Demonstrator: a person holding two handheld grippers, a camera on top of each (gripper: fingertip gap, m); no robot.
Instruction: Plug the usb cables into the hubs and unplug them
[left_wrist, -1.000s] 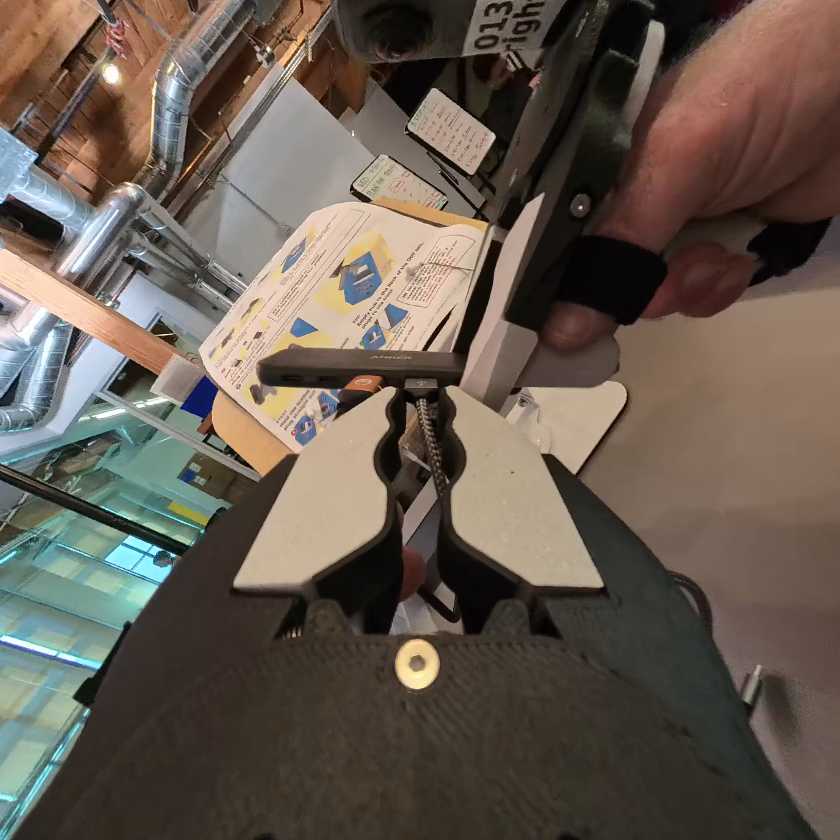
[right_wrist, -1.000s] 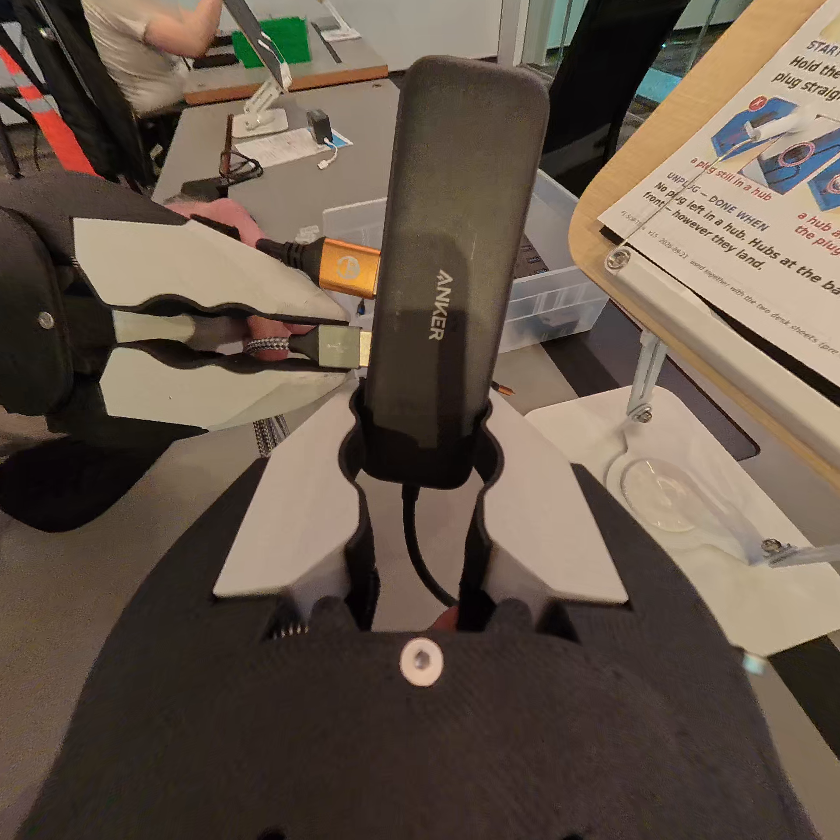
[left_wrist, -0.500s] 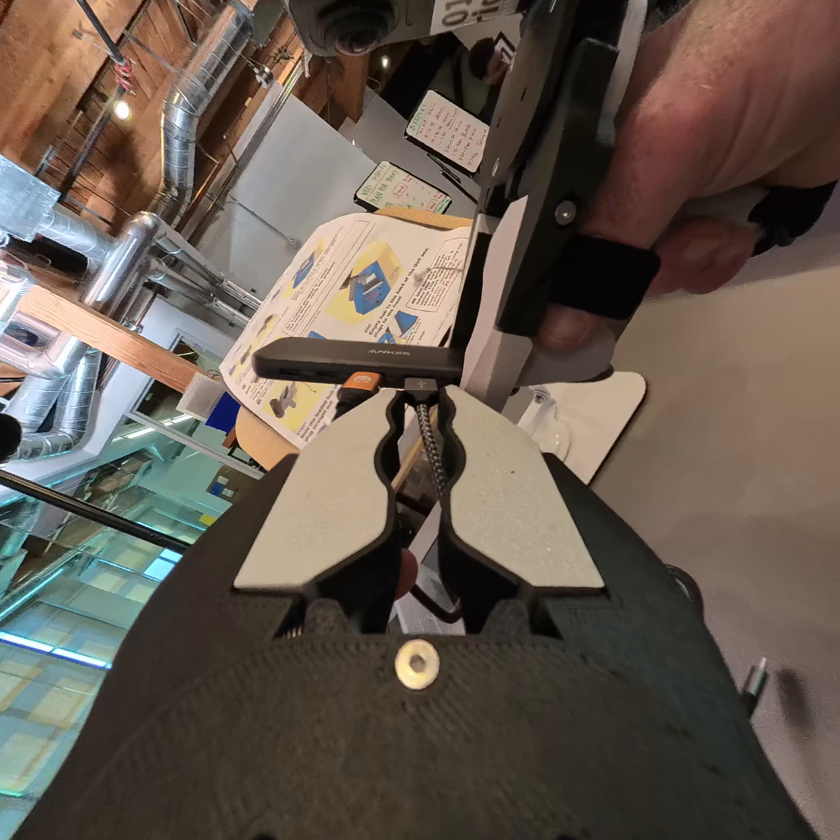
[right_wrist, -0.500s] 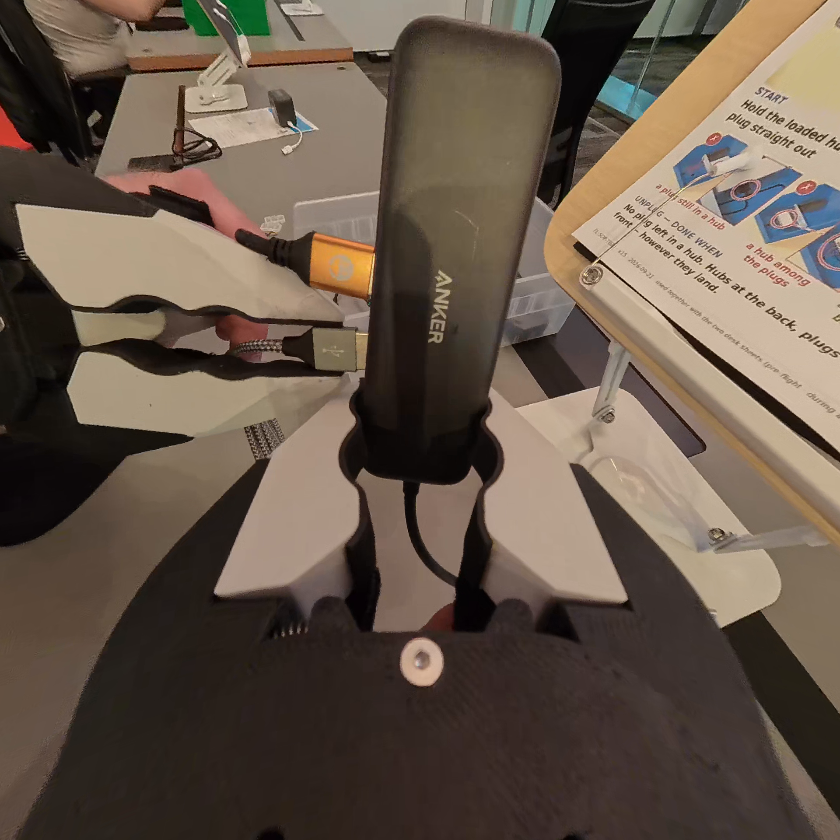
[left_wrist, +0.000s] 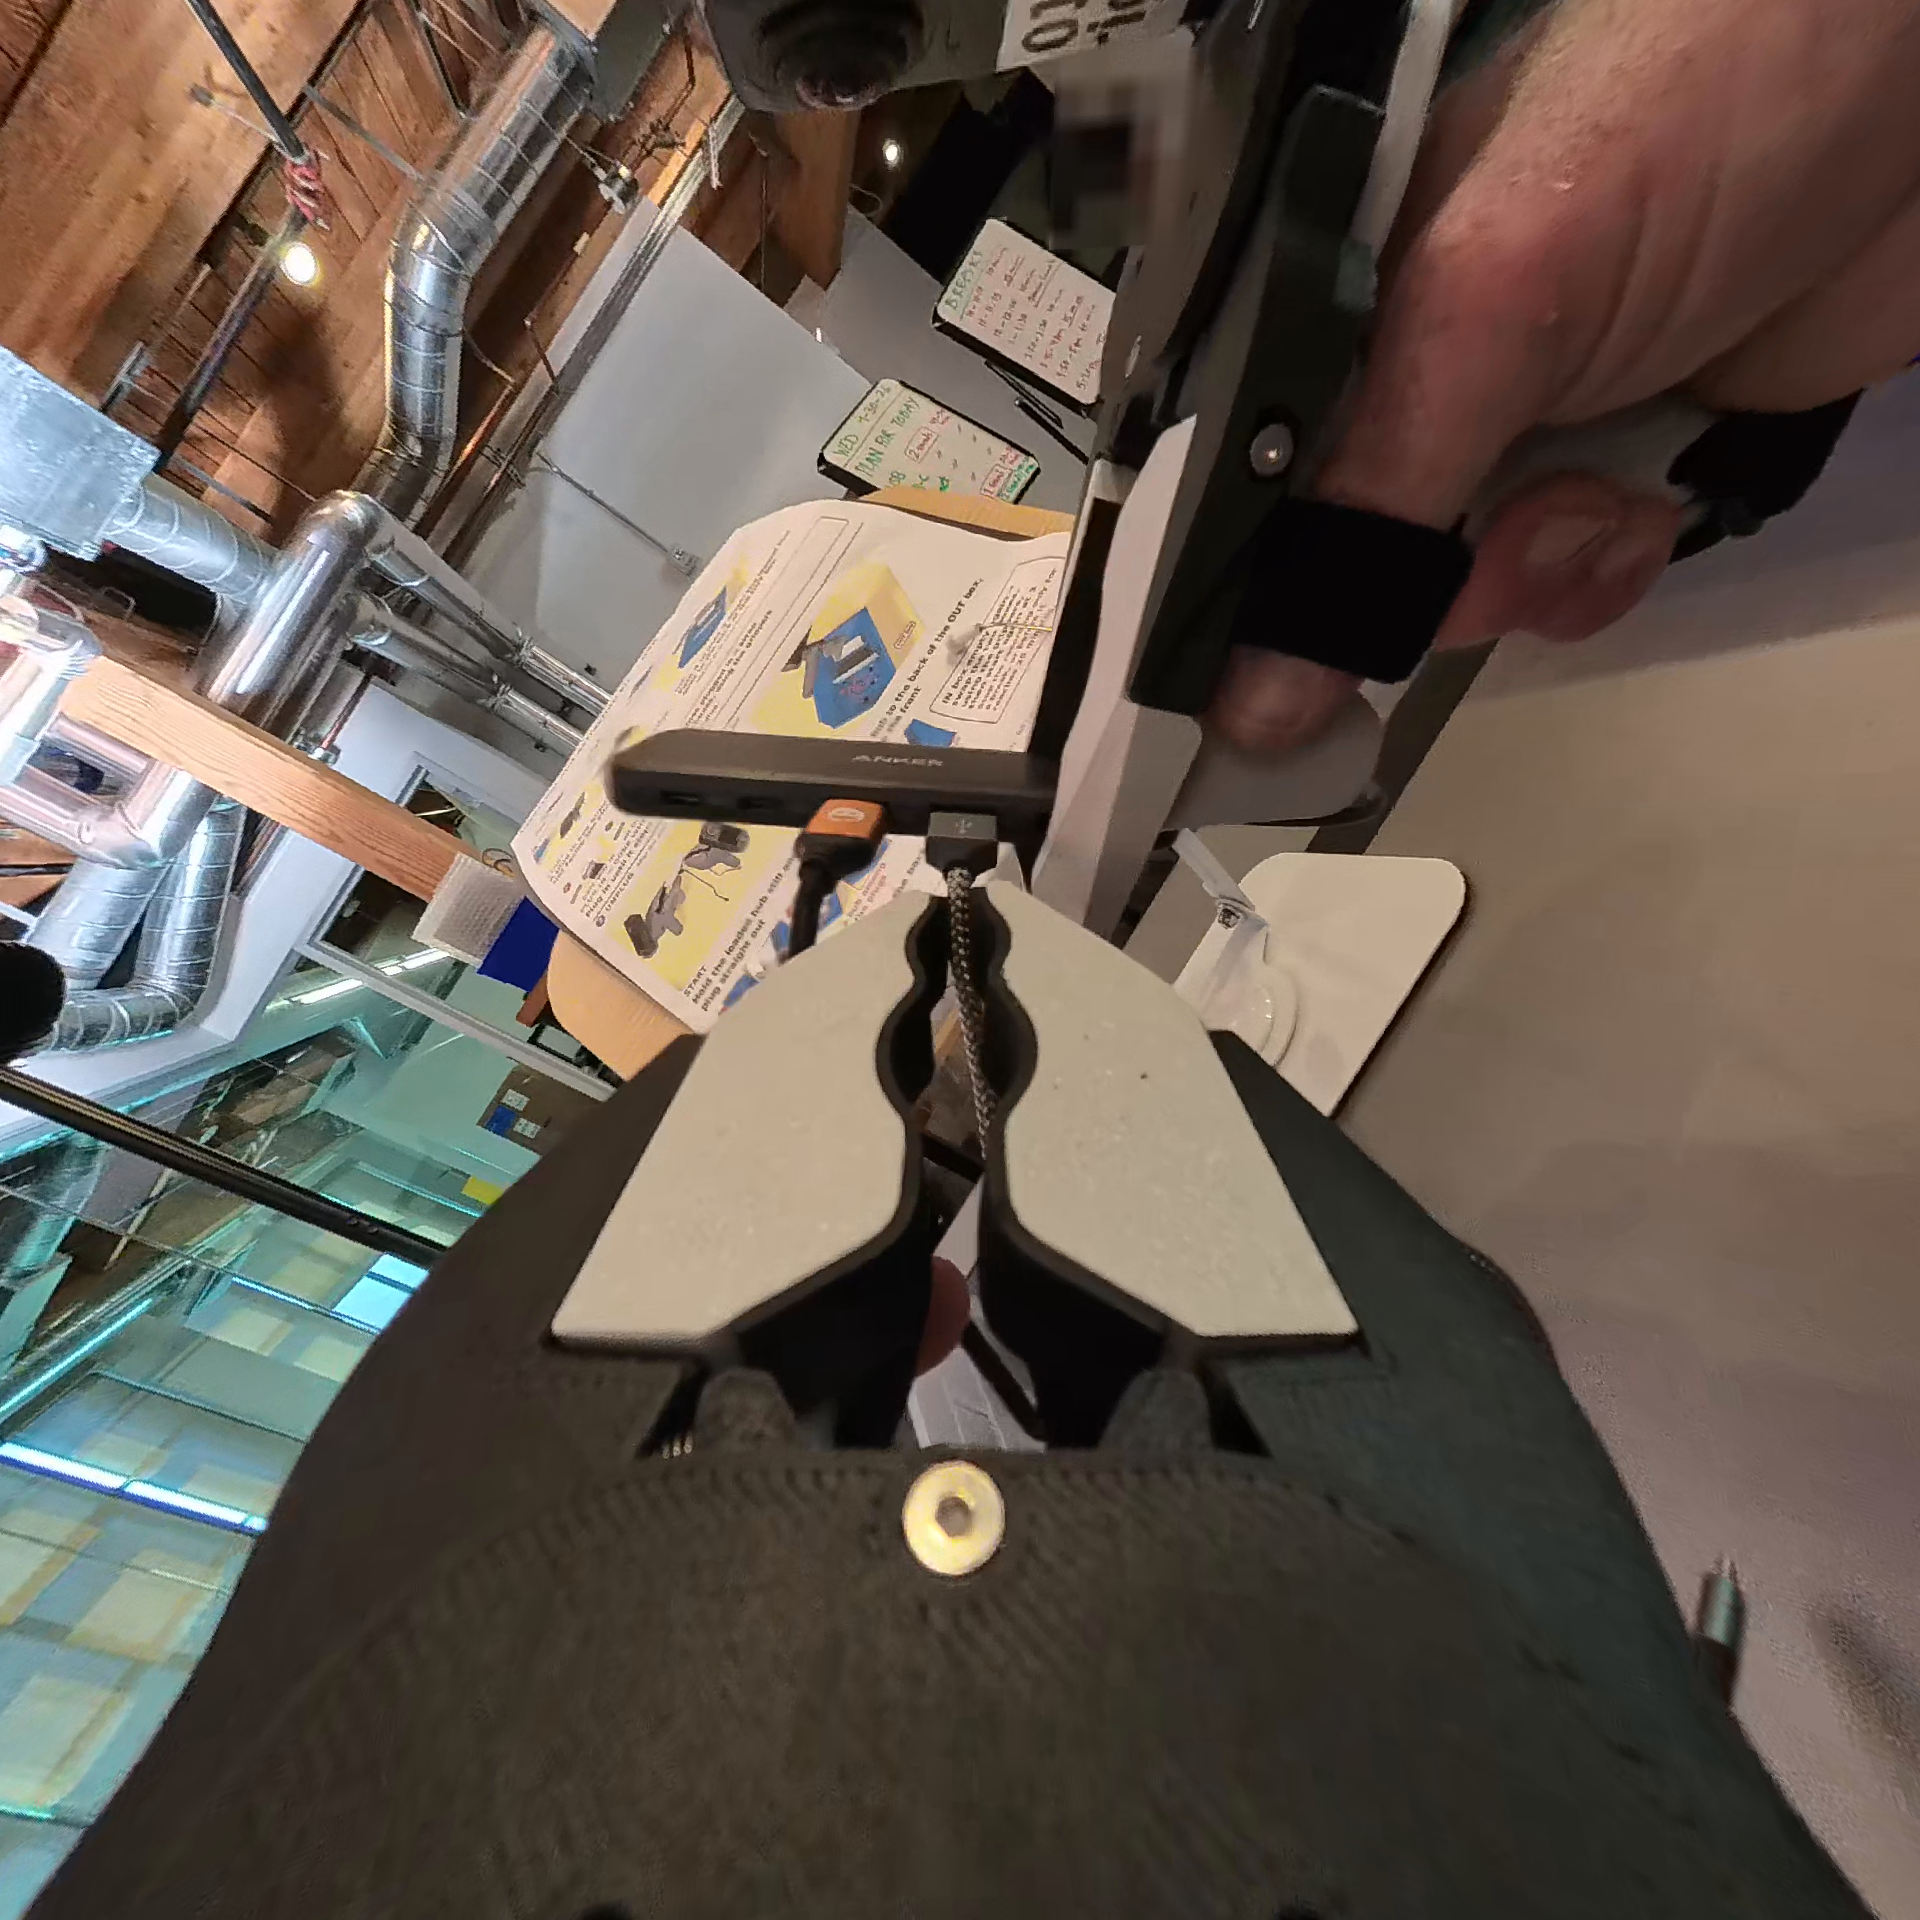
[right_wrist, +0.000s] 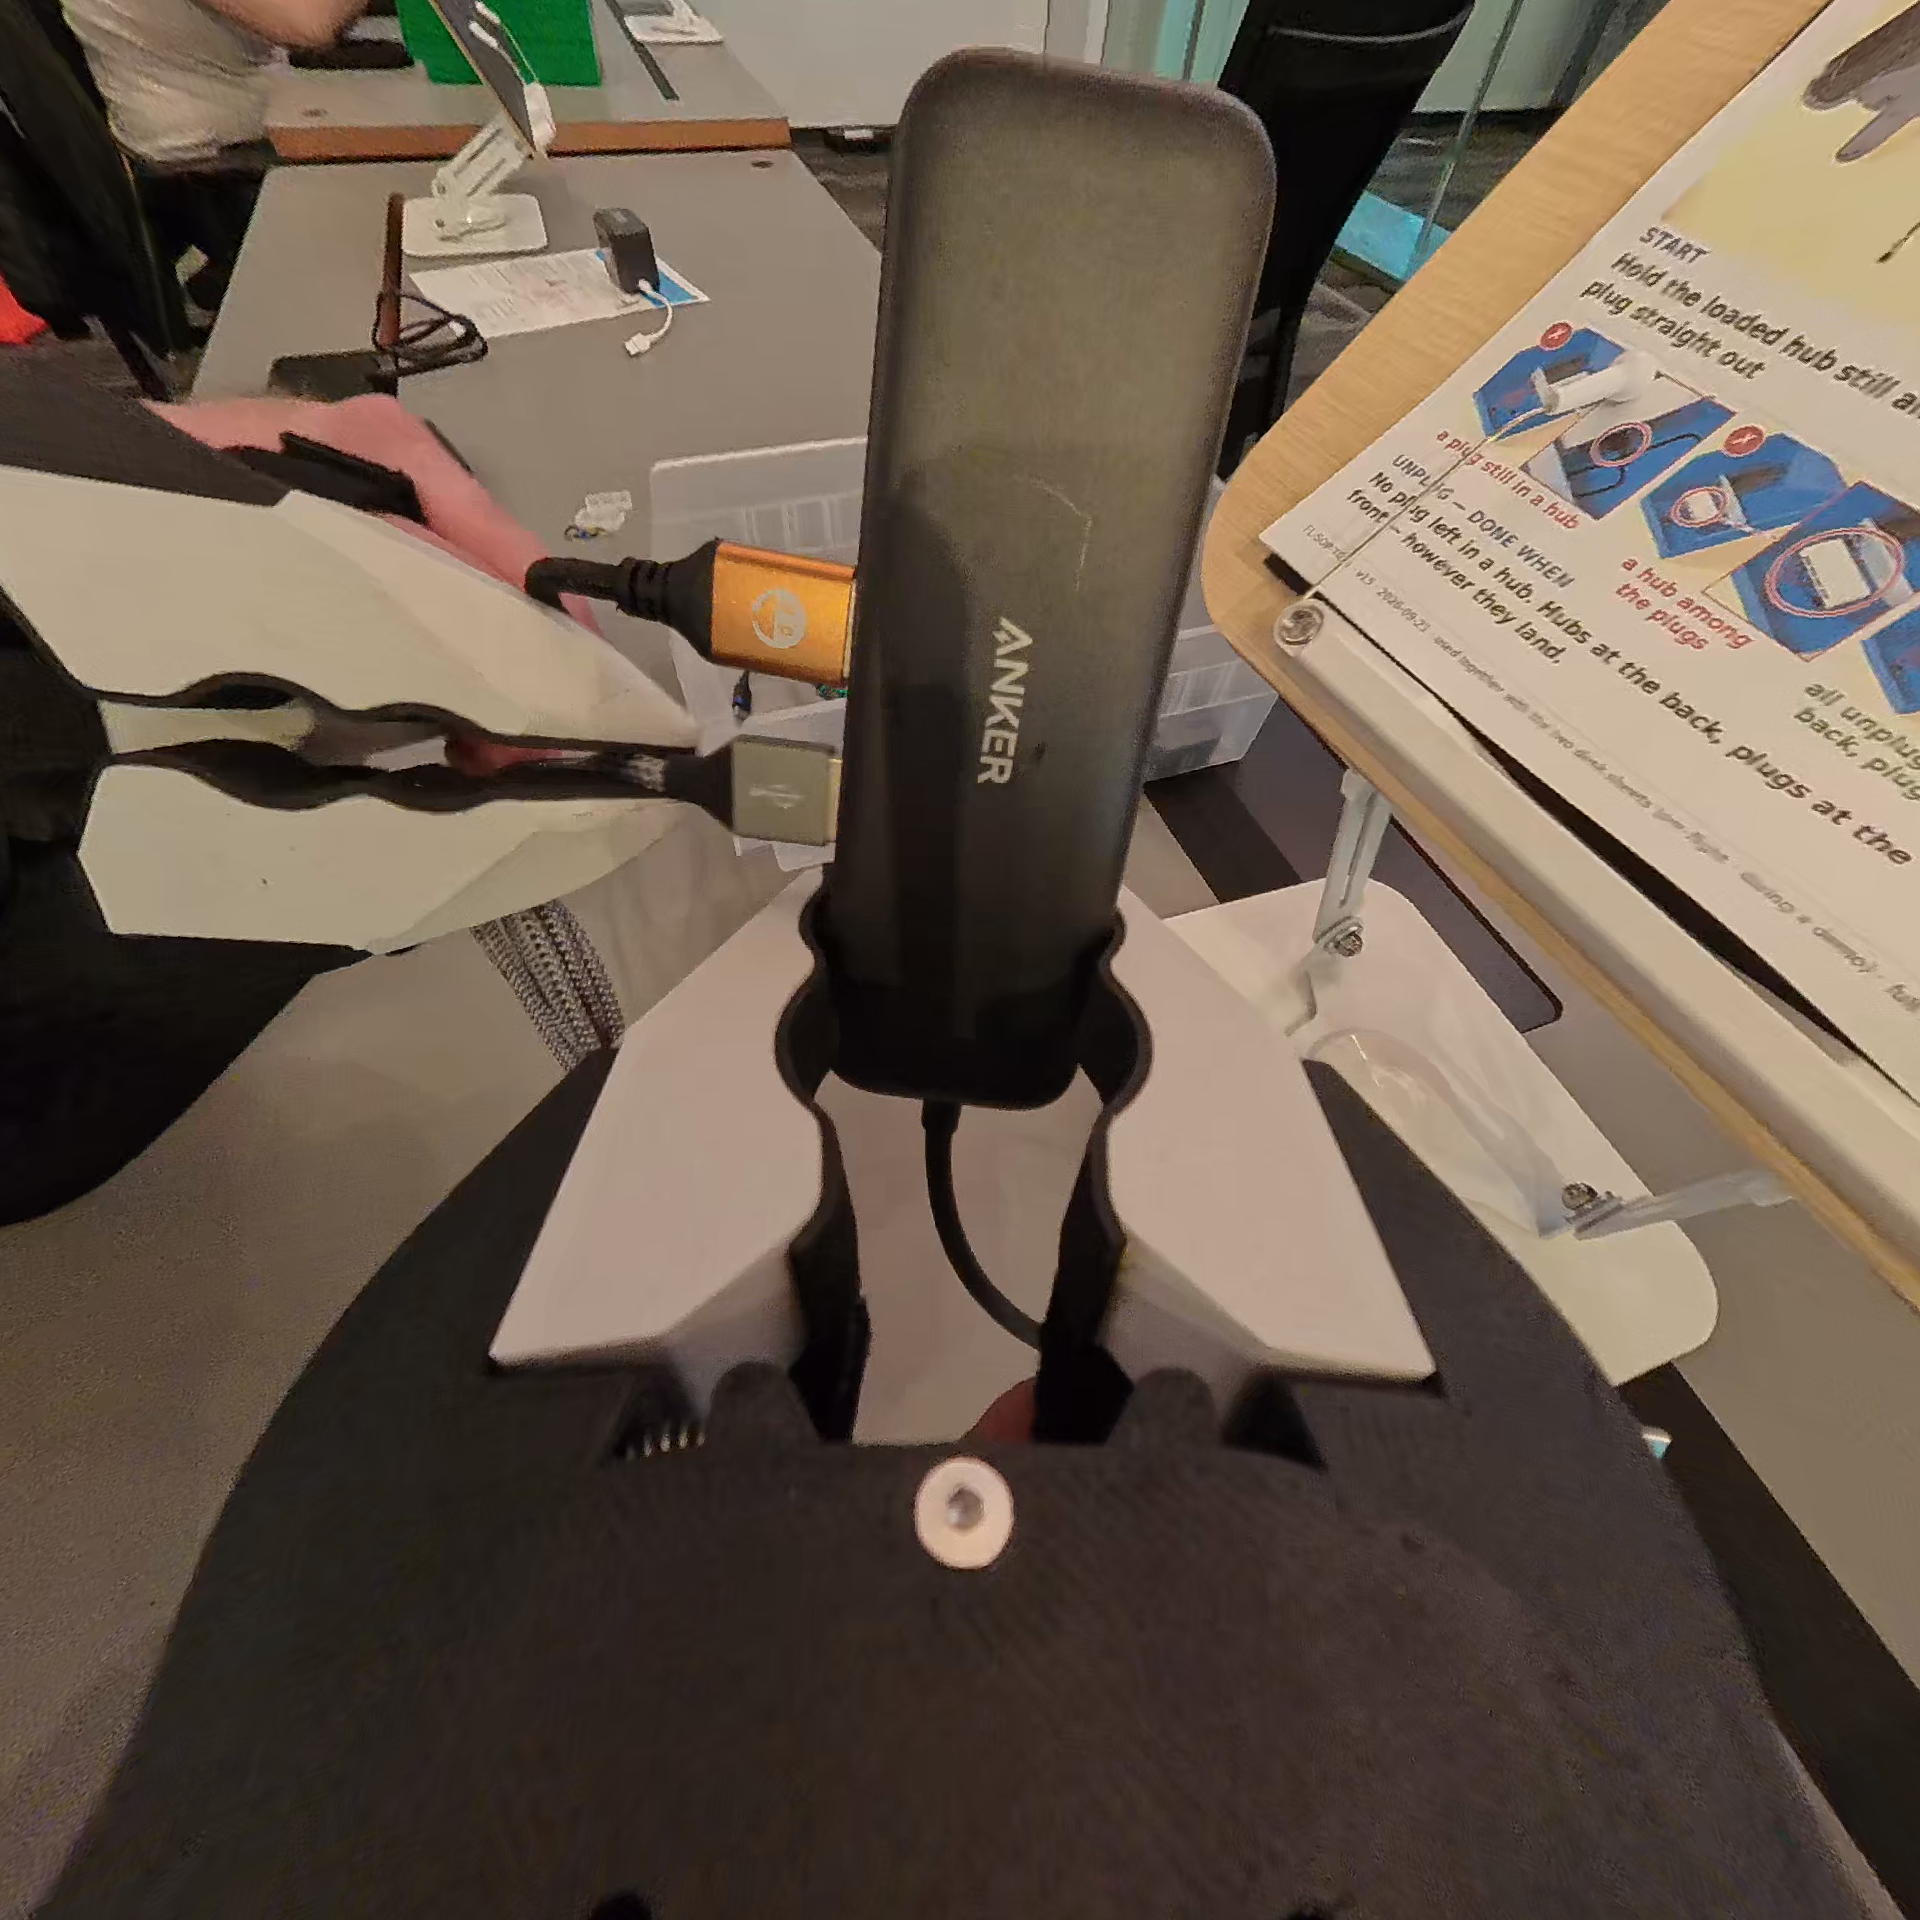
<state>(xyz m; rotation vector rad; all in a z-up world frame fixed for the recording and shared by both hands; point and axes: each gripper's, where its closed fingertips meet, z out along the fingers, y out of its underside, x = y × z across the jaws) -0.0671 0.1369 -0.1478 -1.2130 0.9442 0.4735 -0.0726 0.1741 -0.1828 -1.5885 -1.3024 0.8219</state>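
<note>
Right claw (right_wrist: 961, 1023) clamped on the near end of a slim dark-grey plastic USB hub (right_wrist: 1049, 540), which is held off the grey surface (right_wrist: 623, 416) and stands away from the camera like a stick. The hub's own black lead (right_wrist: 971, 1236) trails back between the fingers.

Two plugs are seated in the hub's side ports: an orange metal-shelled plug on a black cable (right_wrist: 784, 623), and nearer the claw a silver-grey metal-shelled plug (right_wrist: 784, 790) on a braided grey-and-black cable (left_wrist: 968, 997).

Left claw (left_wrist: 958, 914) narrow. Its tips sit just behind the silver-grey plug, with the braided cable running between the fingers. Whether the pads pinch the cable or merely bracket it, cannot tell from either view.

Handling, as judged:
- Hub: light, rigid, smooth casing, so likely slippery. The grip at one end leaves a long free lever, and a sideways pull on a plug would tend to twist it in the claw.
- Plug shells: hard and short, the proper place to grip. Take them across the flat faces.
- Braided cable: limp and flexible. Pulling by it strains the joint behind the plug and gives poor steering.
- Ports hold by friction, so the pull should run straight along the plug's axis.

The orange plug sits close beside the silver-grey one, so finger room is tight.
</note>
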